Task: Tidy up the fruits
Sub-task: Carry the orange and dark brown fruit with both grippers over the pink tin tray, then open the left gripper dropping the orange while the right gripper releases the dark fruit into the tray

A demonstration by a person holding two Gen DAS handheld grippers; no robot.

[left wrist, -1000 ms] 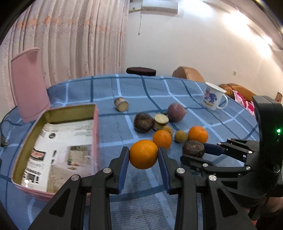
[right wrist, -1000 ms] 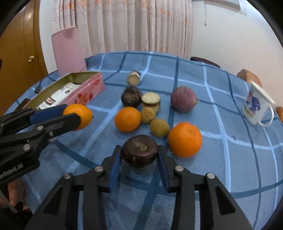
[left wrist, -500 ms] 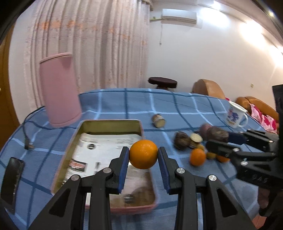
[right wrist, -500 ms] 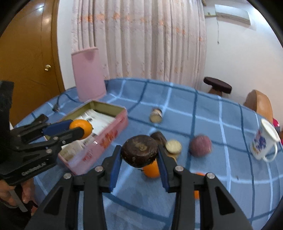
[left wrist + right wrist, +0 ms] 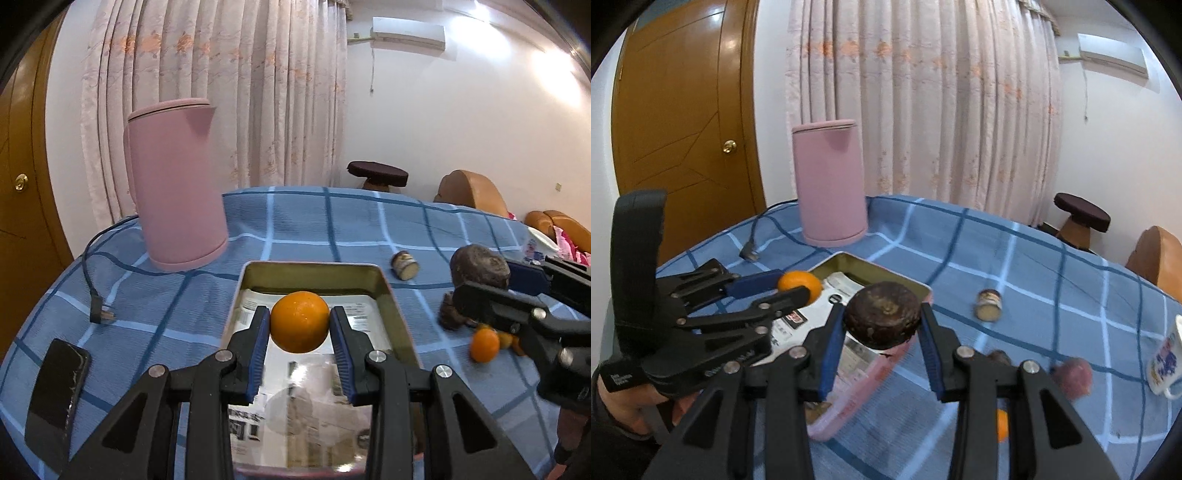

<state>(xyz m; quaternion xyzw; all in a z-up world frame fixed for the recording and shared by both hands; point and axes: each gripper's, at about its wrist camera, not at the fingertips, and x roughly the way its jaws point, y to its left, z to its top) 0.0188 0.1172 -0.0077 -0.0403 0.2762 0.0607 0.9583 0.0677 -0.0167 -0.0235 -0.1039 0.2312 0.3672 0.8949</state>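
Note:
My left gripper (image 5: 299, 328) is shut on an orange (image 5: 299, 322) and holds it above the open pink tin box (image 5: 388, 295), which is lined with printed paper. My right gripper (image 5: 882, 334) is shut on a dark brown round fruit (image 5: 882, 320), held above the box's right rim (image 5: 886, 275). The right gripper and its fruit (image 5: 480, 266) also show at the right of the left wrist view. The left gripper's orange (image 5: 799, 285) shows in the right wrist view. Loose fruits lie on the cloth to the right: an orange (image 5: 484, 345), a purple fruit (image 5: 1073, 376), a cut piece (image 5: 989, 304).
A pink kettle (image 5: 175, 181) stands behind the box, its cord and plug (image 5: 101, 315) trailing left. A black phone (image 5: 57, 386) lies at the near left. A white printed mug (image 5: 1165, 363) stands at the right. The table has a blue checked cloth (image 5: 314, 221).
Both grippers have lifted and swung left from the fruit pile to over the pink box, each still holding its fruit.

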